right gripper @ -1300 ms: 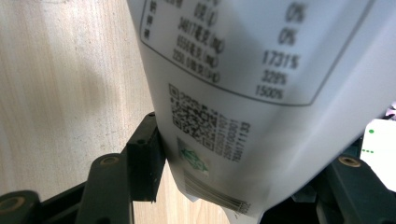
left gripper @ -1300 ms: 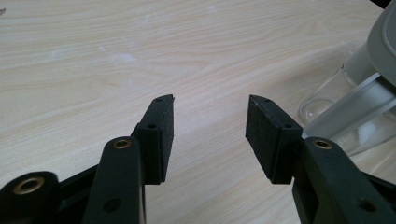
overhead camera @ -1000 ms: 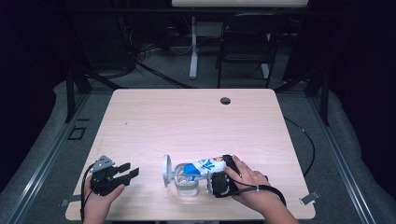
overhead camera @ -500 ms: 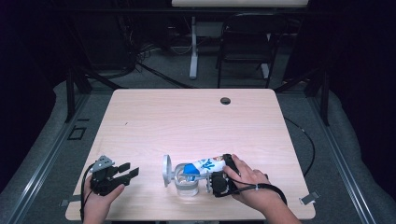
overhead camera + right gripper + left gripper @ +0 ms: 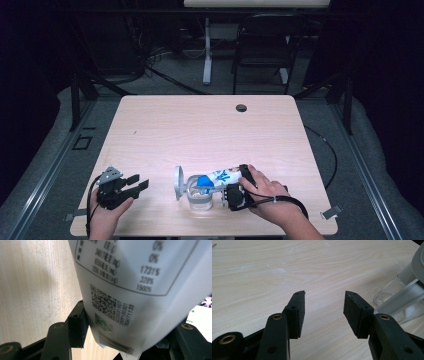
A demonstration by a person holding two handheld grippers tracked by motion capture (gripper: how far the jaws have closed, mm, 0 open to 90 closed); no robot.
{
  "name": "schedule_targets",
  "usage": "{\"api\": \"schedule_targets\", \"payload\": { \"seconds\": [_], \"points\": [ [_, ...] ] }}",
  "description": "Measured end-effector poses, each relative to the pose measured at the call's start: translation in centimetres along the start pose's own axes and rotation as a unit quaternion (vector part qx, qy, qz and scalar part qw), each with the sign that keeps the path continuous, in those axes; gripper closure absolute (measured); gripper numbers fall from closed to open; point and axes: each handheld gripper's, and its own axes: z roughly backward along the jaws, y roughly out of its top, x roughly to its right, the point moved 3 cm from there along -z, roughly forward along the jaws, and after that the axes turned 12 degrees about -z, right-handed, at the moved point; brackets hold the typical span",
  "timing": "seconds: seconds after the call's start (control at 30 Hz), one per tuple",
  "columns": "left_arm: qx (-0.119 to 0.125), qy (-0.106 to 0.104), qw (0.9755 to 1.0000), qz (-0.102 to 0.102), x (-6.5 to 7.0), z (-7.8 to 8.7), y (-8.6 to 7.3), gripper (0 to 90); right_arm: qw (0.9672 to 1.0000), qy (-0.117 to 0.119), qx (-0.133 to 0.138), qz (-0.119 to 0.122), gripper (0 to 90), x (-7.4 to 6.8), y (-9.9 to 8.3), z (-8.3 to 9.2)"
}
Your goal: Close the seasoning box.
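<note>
Right gripper (image 5: pixel 235 192) clamped wide on base of white printed pouch (image 5: pixel 220 177), jaws pressing both sides in right gripper view. Pouch long axis tilted left toward clear glass jar (image 5: pixel 198 196), blue spout end over jar mouth, grey lid (image 5: pixel 178 182) hinged open beside. Left gripper (image 5: pixel 131 184) spread open, holding nothing, well left of jar on wooden table (image 5: pixel 200 130). Jar nearer right hand (image 5: pixel 270 195).

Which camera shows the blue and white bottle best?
The high view: there the whole bottle lies tilted over a clear cup, its end in the right gripper. The right gripper view shows its white label very close and blurry. The left gripper view shows the cup at its edge.
</note>
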Motion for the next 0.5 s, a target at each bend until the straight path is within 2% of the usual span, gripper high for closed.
{"api": "schedule_targets", "payload": {
  "seconds": [0.5],
  "points": [
    [0.000,0.001,1.0000,0.001,-0.07,0.00,-0.04,52.2,0.9998,-0.009,-0.015,0.013,41.1,0.40,0.08,0.14]
  ]
}}
